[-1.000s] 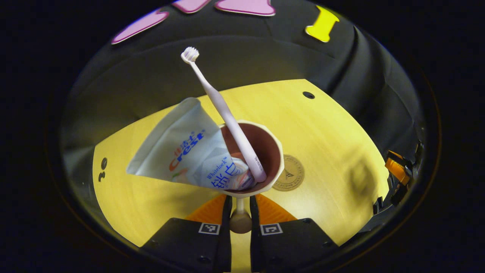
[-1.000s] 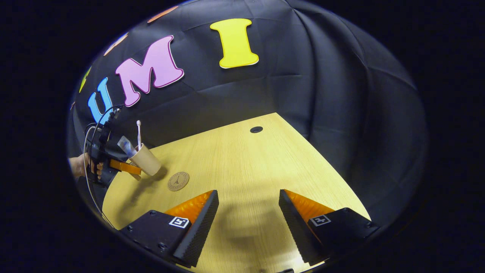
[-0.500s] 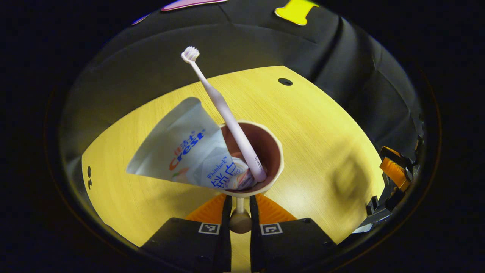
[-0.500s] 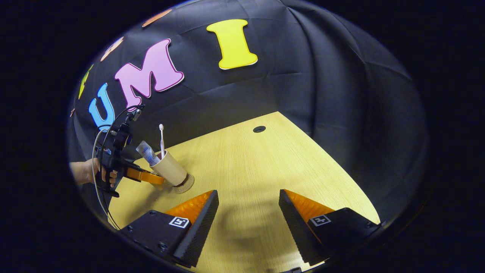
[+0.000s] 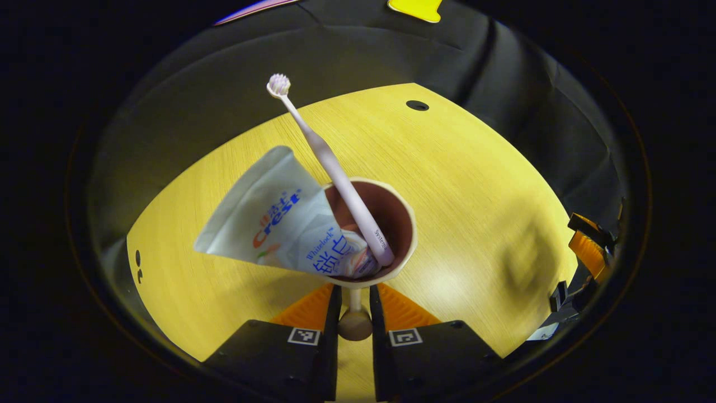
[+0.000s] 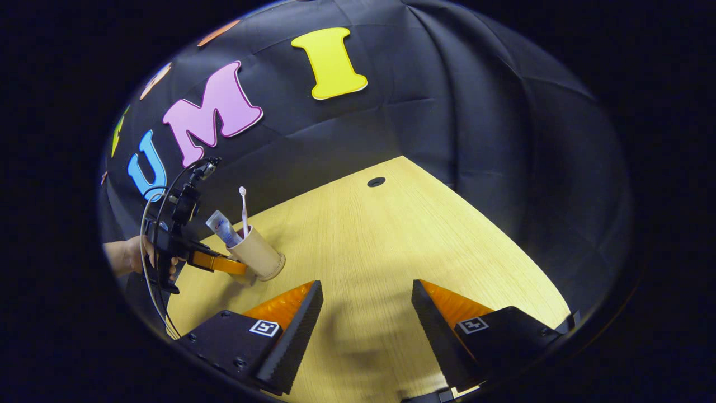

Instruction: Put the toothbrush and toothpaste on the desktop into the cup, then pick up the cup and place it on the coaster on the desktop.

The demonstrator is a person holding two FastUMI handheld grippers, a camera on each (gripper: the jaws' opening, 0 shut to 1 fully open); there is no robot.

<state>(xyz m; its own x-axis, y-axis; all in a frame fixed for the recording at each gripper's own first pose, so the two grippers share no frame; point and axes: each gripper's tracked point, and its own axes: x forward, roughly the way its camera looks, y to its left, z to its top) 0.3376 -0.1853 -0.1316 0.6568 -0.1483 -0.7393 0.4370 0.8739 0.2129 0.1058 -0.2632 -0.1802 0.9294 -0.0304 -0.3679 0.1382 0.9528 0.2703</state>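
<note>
The left gripper [image 5: 354, 305] is clamped on the near rim of the cup [image 5: 404, 224], which holds the toothbrush [image 5: 330, 165] and toothpaste [image 5: 274, 224] just ahead of the jaws. The right gripper [image 6: 363, 319] hangs with jaws apart over the desk [image 6: 391, 246], the cup far to its left.

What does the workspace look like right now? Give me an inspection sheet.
Surface: yellow wooden desktop, round hole near the back.
Job's things: beige cup holding a pale pink toothbrush and a white toothpaste tube; coaster hidden.
Clutter: nothing seen.
Grippers: left gripper clamps the cup's rim; right gripper open, nothing between its fingers.
Cables: black cable looping off the left gripper.
Surroundings: black cloth wall; a hand holds the left gripper.
</note>
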